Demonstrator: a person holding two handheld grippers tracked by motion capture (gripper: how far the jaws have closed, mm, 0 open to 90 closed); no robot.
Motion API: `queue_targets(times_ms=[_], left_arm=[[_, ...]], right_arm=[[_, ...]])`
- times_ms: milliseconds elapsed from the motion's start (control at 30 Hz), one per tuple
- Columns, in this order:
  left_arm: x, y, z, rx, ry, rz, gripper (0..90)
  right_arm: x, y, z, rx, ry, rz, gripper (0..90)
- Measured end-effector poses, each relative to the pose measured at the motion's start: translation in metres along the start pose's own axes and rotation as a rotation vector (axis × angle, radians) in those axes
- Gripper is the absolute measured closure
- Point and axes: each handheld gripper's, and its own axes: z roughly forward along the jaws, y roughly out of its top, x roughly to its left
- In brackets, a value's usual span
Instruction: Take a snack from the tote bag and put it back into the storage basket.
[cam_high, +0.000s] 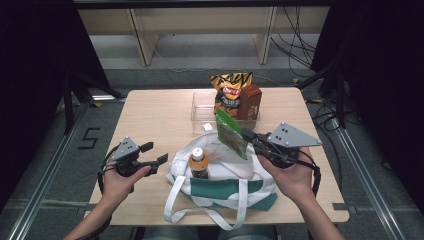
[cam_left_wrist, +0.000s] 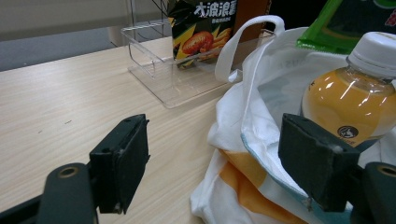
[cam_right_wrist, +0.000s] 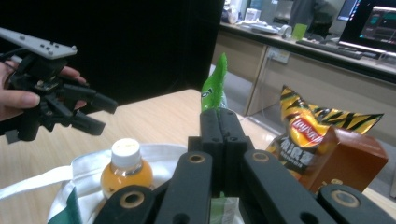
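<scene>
My right gripper (cam_high: 248, 135) (cam_right_wrist: 223, 128) is shut on the edge of a flat green snack packet (cam_high: 231, 132) (cam_right_wrist: 213, 87) and holds it upright above the far rim of a white and green tote bag (cam_high: 222, 189) (cam_left_wrist: 252, 135). An orange drink bottle (cam_high: 199, 164) (cam_left_wrist: 349, 108) (cam_right_wrist: 125, 169) with a white cap stands inside the bag. My left gripper (cam_high: 154, 153) (cam_left_wrist: 219, 163) hovers just left of the bag, open, nothing between its jaws. In the right gripper view the left gripper (cam_right_wrist: 100, 114) is farther off, in a hand.
A clear plastic tray (cam_high: 199, 114) (cam_left_wrist: 156, 77) sits at the table's far middle with a yellow-black chips bag (cam_high: 230, 89) (cam_right_wrist: 312, 130) and a brown carton (cam_high: 250, 101) (cam_right_wrist: 351, 163) in it. Bare wooden tabletop (cam_high: 155, 120) lies left of the tray.
</scene>
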Motion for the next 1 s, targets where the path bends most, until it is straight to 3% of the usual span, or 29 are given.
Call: queue_targets(times_ms=[100,300,567,633,767,800,833,1000], left_arm=[[0.0,0.0,0.0,0.0,0.0,0.0,24.1],[0.0,0.0,0.001,-0.005,-0.008,0.001,24.2],[0.0,0.0,0.0,-0.001,0.0,0.0,24.1],[0.0,0.0,0.0,-0.001,0.0,0.001,24.1],[0.0,0.0,0.0,0.0,0.0,0.001,24.1],[0.0,0.0,0.0,-0.001,-0.001,0.0,24.2],[0.0,0.0,0.0,-0.001,0.0,-0.001,24.1],[0.0,0.0,0.0,-0.004,-0.001,0.0,24.2]], right_arm=[[-0.004,0.004,-0.002,-0.02,-0.028,-0.029,90.0],[-0.007,0.012,-0.002,-0.047,-0.038,-0.045,90.0],[-0.009,0.02,0.0,-0.064,-0.039,-0.033,90.0],[-0.011,0.022,0.001,-0.077,-0.051,-0.057,90.0],[-0.013,0.025,0.003,-0.086,-0.058,-0.049,90.0],[-0.015,0.027,0.003,-0.09,-0.068,-0.076,90.0],[-0.013,0.027,0.003,-0.084,-0.059,-0.045,90.0],[-0.016,0.031,0.006,-0.106,-0.072,-0.067,90.0]])
